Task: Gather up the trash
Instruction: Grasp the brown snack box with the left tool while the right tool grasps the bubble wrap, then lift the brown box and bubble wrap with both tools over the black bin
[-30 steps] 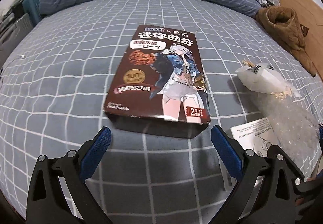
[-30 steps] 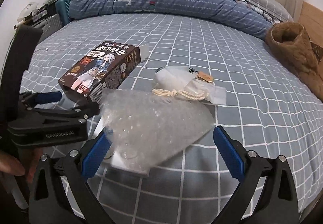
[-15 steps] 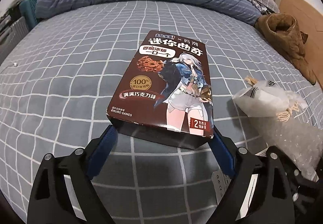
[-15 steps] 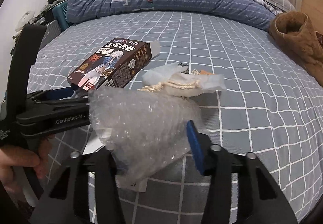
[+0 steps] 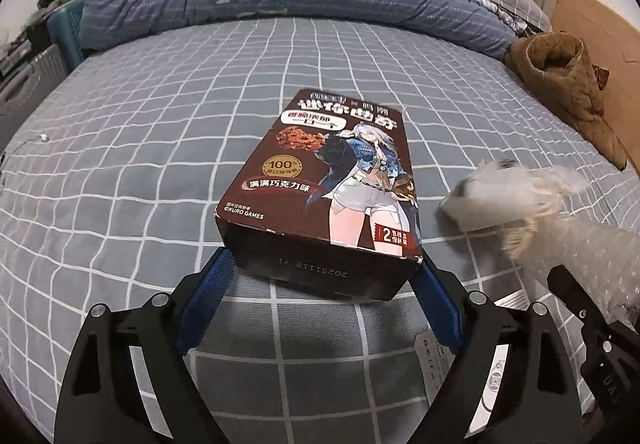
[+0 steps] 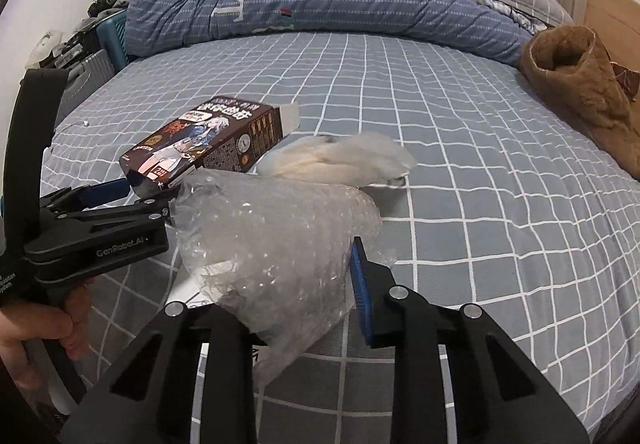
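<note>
Left tongs (image 5: 320, 280) had clamped the cookie box (image 5: 332, 180); right tongs (image 6: 288, 284), closing, apparently pinched bubble wrap (image 6: 272, 236), both ready for lifting.

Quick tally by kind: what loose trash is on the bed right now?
Cookie box: 1
Bubble wrap: 1
White drawstring pouch: 1
Printed paper leaflet: 1
Total: 4
</note>
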Demonstrator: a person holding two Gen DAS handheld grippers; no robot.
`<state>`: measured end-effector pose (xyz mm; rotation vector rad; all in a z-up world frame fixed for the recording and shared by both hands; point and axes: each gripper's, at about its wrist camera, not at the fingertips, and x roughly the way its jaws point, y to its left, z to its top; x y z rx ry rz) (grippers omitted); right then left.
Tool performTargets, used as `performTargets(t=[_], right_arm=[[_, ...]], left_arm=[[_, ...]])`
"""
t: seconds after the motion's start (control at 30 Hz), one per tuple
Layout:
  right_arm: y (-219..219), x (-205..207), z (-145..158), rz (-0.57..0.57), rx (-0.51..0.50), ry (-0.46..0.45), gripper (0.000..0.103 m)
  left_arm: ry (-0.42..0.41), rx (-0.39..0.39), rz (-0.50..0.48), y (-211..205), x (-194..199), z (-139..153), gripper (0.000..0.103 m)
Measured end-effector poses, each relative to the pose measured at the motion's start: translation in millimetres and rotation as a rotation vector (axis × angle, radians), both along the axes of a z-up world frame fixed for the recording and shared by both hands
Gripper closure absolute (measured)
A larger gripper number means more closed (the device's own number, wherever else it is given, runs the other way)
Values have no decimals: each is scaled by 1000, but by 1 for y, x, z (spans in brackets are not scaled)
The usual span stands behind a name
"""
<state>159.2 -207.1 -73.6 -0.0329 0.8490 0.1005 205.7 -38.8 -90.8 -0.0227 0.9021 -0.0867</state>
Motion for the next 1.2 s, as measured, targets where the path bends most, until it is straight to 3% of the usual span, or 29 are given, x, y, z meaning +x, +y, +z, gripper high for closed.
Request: performTargets(t=[0.37,1.2], right_arm=[[-7,-15,28,-14,10,-39,78],[-10,-85,56,-43,19,-60,78]], left_arm=[[-28,1,27,6,-21,25,18],[-38,-20,58,20,-123,59,18]])
